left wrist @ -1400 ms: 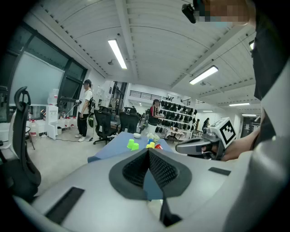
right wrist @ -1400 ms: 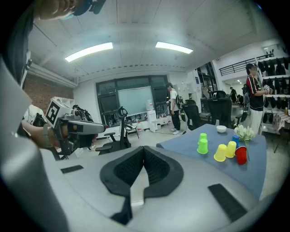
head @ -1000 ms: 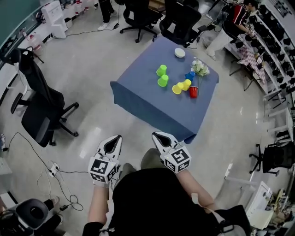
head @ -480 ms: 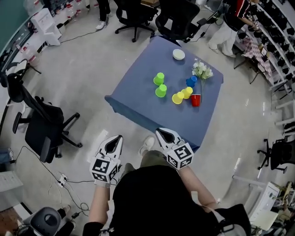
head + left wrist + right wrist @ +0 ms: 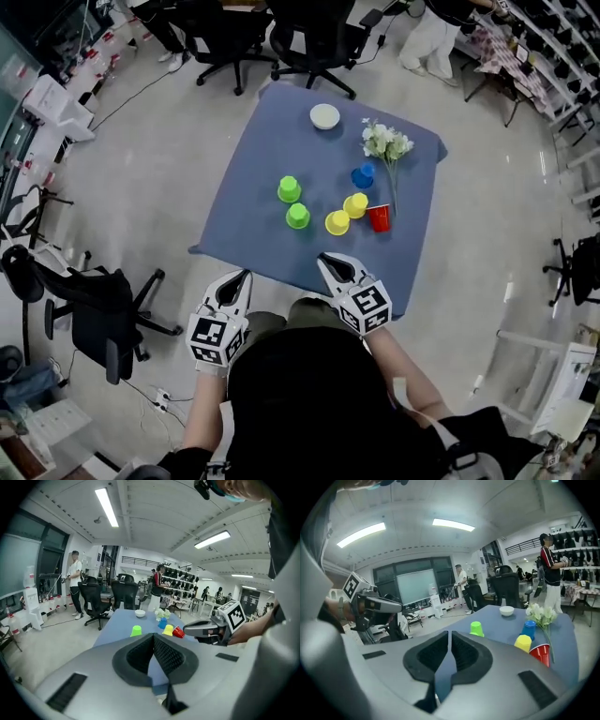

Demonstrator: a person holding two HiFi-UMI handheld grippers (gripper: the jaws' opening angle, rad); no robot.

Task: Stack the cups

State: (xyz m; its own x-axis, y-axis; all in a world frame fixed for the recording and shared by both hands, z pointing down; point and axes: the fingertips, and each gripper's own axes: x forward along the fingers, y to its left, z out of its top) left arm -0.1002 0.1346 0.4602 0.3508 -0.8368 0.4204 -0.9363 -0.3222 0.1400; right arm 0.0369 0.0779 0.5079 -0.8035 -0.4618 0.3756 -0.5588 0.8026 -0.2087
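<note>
Several plastic cups stand upside down or lie on the blue-clothed table (image 5: 244,225): two green (image 5: 289,188) (image 5: 298,216), two yellow (image 5: 337,222) (image 5: 355,204), a blue one (image 5: 363,175) and a red one (image 5: 379,217). My left gripper (image 5: 238,278) is shut and empty, just short of the table's near edge. My right gripper (image 5: 327,261) is also shut and empty, its tip over the near edge. The left gripper view shows a green cup (image 5: 136,630), a yellow cup (image 5: 168,630) and the red cup (image 5: 178,632) beyond its shut jaws. The right gripper view shows a green cup (image 5: 476,628), the blue cup (image 5: 528,629), a yellow cup (image 5: 523,642) and the red cup (image 5: 541,654).
A white bowl (image 5: 324,116) and a bunch of white flowers (image 5: 386,142) lie at the table's far side. Black office chairs (image 5: 309,42) stand beyond the table and another (image 5: 98,314) at my left. Shelving (image 5: 548,66) and people are at the far right.
The table has come much closer and now lies right in front of both grippers. Both grippers stay shut, held side by side as before.
</note>
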